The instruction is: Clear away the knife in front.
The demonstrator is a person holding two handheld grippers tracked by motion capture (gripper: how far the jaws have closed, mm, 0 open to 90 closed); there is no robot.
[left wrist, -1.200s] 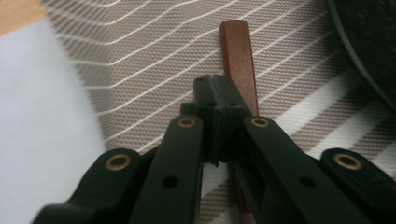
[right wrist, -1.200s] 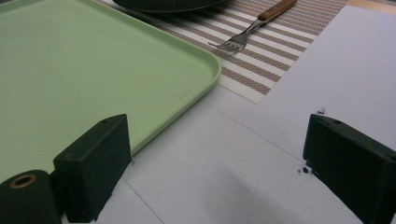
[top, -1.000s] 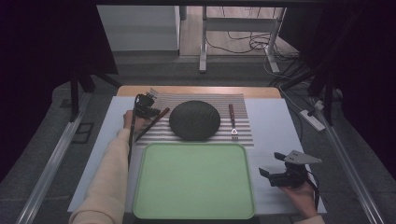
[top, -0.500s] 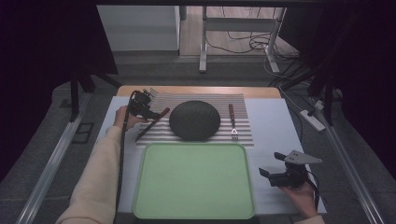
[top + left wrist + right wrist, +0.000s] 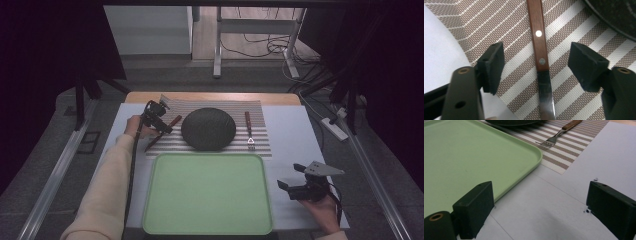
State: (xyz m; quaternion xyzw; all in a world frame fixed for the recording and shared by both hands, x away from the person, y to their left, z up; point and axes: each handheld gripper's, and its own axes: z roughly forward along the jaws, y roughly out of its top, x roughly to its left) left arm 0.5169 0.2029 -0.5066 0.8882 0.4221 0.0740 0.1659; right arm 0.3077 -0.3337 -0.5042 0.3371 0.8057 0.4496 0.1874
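- While the left gripper (image 5: 537, 65) hung over the knife (image 5: 539, 47) with its jaws spread wide apart, nothing was yet clamped; the wooden handle lay between the two pads (image 5: 495, 62) without touching either, so any closing from that height would likely have caught air.
- Because the jaws straddled the spot where handle meets blade, a grip taken there could have landed partly on the smooth steel, and I judged a slip or a twist of the knife likely.
- Since the knife lay flat on the striped placemat (image 5: 499, 30), at the left of the dark plate (image 5: 208, 128), the pads would have had to come down almost to the mat; pressing too low risked pinching the weave and dragging the mat.
- As the plate's rim sat near the right-hand jaw in the left gripper view, a sideways drift could have knocked it.
- Farther out, the green tray (image 5: 207, 192) lay in front of the mat, a probable place for the knife; a loose hold might have dropped it short.
- At the far side, the right gripper (image 5: 300, 184) rested with jaws open and empty on the white table cover (image 5: 564, 202) beside the tray, well apart from the fork (image 5: 249, 129), and posed little risk.
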